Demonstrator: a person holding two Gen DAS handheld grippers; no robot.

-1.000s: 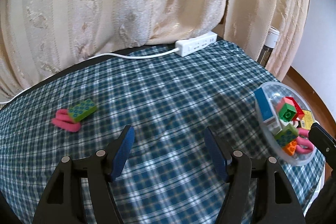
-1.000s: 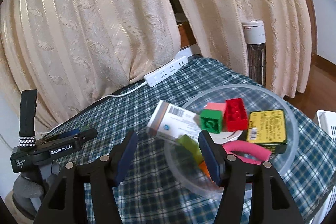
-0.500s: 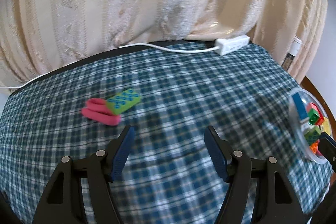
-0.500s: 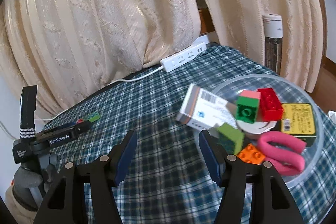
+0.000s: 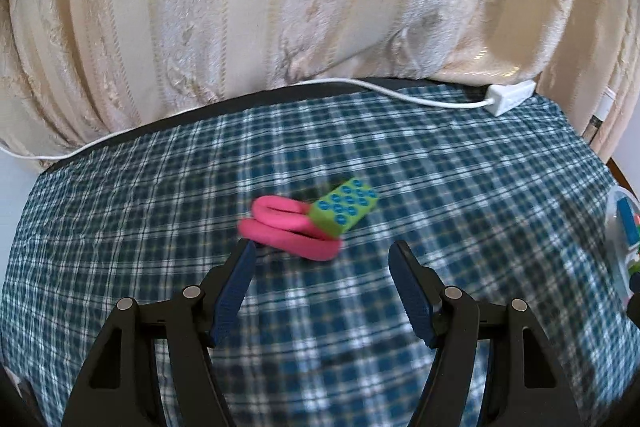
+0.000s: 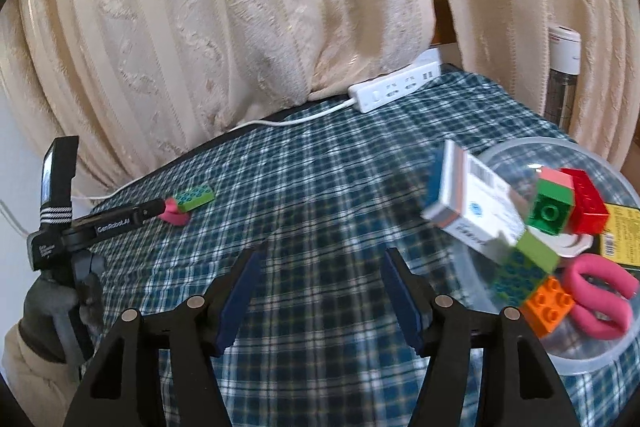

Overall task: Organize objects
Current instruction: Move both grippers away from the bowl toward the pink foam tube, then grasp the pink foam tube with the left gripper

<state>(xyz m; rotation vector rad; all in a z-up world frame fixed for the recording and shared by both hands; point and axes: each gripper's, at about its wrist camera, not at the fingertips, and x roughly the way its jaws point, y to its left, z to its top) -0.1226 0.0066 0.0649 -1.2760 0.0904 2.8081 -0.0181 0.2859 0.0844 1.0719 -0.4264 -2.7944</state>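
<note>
Pink and green now sit almost dead ahead of the left tool point(image 5: 322, 259): the pink loop point(image 5: 288, 229) with the green brick point(image 5: 345, 207) propped on its right end lies on the checked tabletop point(image 5: 460, 187) just beyond the fingertips. A second ago this pair was far off to the left of that view; the left tool has swung round and closed in, jaws spread wide and holding nothing. The right tool point(image 6: 320, 267) has meanwhile drawn back from the bowl point(image 6: 592, 361), which has slid to the right of its view; its jaws gape too, nothing between them. The bowl already carries a box point(image 6: 472, 203), several bricks and another pink loop point(image 6: 600, 297). By my reading, these two strays are the last things left out, and the left tool is lining up to take one. The brick leans on the loop, so gripping either may shift the other.
</note>
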